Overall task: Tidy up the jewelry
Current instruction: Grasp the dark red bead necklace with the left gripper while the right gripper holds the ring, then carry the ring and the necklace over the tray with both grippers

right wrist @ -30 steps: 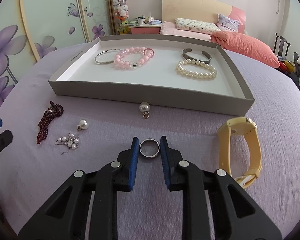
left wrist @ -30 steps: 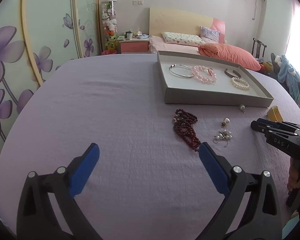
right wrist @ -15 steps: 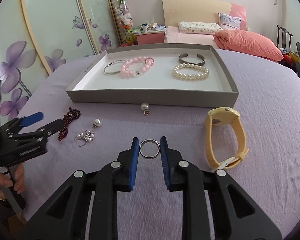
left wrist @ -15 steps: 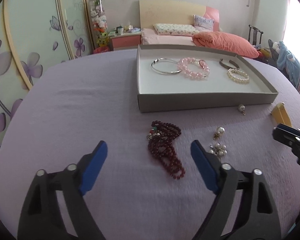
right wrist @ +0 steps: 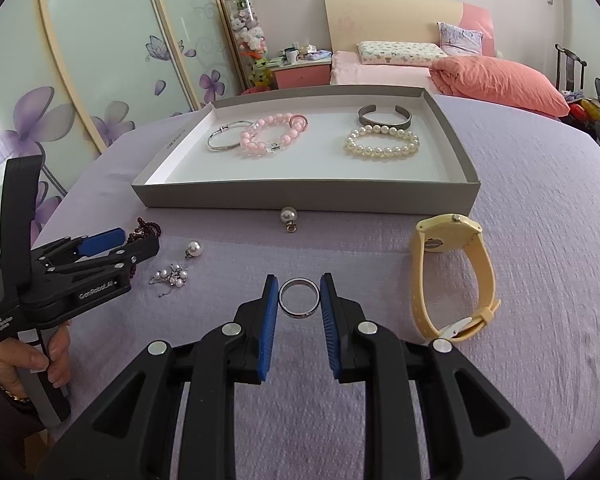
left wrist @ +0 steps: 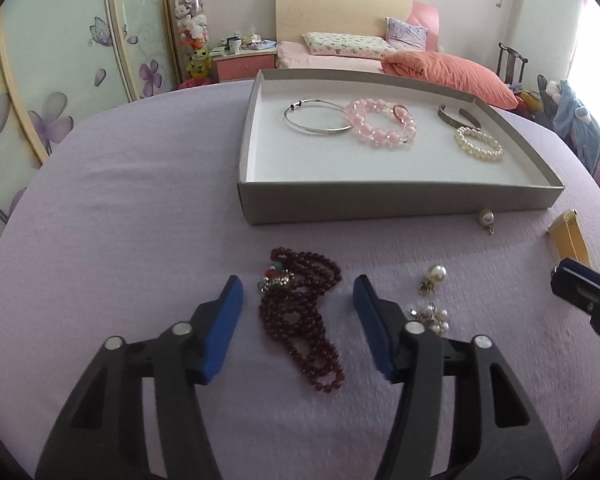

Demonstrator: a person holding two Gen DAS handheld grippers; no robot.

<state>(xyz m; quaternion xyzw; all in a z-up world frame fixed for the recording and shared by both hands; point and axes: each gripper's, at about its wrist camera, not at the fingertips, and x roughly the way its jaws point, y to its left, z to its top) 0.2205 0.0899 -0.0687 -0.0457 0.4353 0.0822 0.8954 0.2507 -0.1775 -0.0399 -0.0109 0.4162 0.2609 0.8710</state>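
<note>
The dark red bead necklace point(left wrist: 304, 312) lies in a loose heap on the lilac bedspread point(left wrist: 140, 200), in front of the near wall of the grey tray point(left wrist: 380, 200) and apart from it. Its long axis runs roughly fore-and-aft, along the line in which the left gripper point(left wrist: 298, 292) points, with the clasp end and coloured beads farthest from the camera. The heap sits directly between the two blue pads point(left wrist: 228, 320) of that gripper; the jaws are closing, but a clear gap remains on each side and neither pad touches the beads yet. Because the strand lies lengthwise between the pads, closure should gather it across its narrow dimension, which appears favourable for a grasp. The left gripper is plainly the nearer unit to this item. The right gripper point(right wrist: 299, 298) is well apart from the necklace and is occupied: its pads are clamped on a silver ring point(right wrist: 299, 297), held just above the bedspread. To the right of the necklace, a loose pearl pendant point(left wrist: 434, 276) and a small pearl cluster point(left wrist: 430, 316) lie just beside the left gripper's right finger. A second pearl pendant point(right wrist: 289, 216) rests against the tray front, and a yellow watch point(right wrist: 452, 276) lies to the right.
</note>
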